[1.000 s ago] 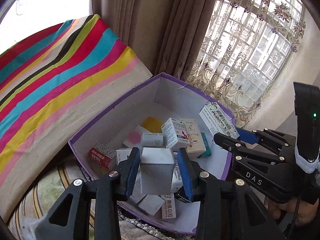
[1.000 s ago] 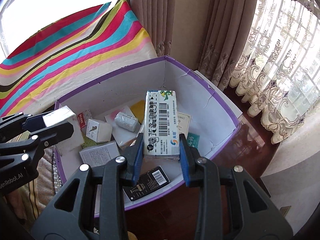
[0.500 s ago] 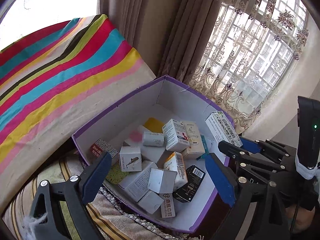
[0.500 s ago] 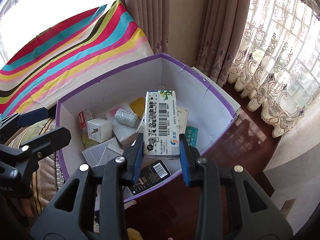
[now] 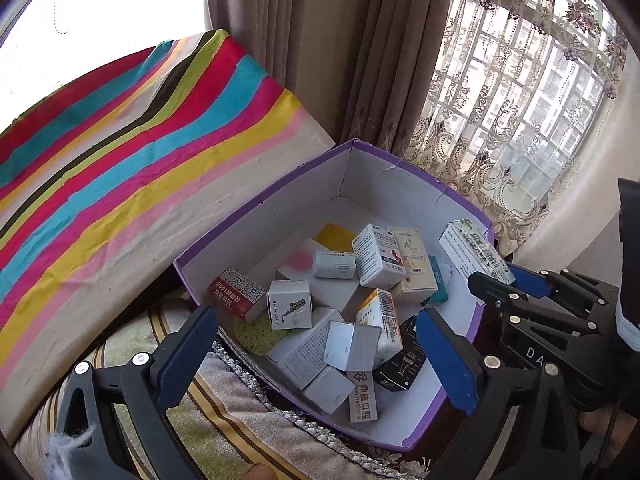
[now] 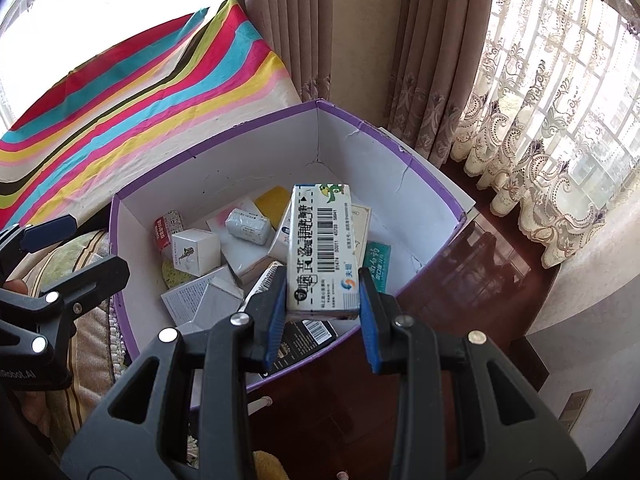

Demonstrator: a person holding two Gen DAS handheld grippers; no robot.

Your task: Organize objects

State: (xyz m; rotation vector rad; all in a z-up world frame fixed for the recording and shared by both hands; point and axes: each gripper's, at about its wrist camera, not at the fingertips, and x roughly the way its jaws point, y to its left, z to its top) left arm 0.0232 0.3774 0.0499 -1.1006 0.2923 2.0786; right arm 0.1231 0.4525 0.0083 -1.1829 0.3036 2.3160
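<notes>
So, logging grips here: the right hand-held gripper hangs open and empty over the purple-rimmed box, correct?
Not quite. The right hand-held gripper hangs over the purple-rimmed box, but it is shut on a white barcode carton, as the right wrist view shows.

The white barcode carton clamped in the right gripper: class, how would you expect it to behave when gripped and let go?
The white barcode carton looks like thin card, so probably light and crushable under a hard squeeze. The right gripper grips only its near end, yet it juts out without sagging: fairly stiff. Flat-sided, it should slide or tumble into the purple box, not roll.
</notes>
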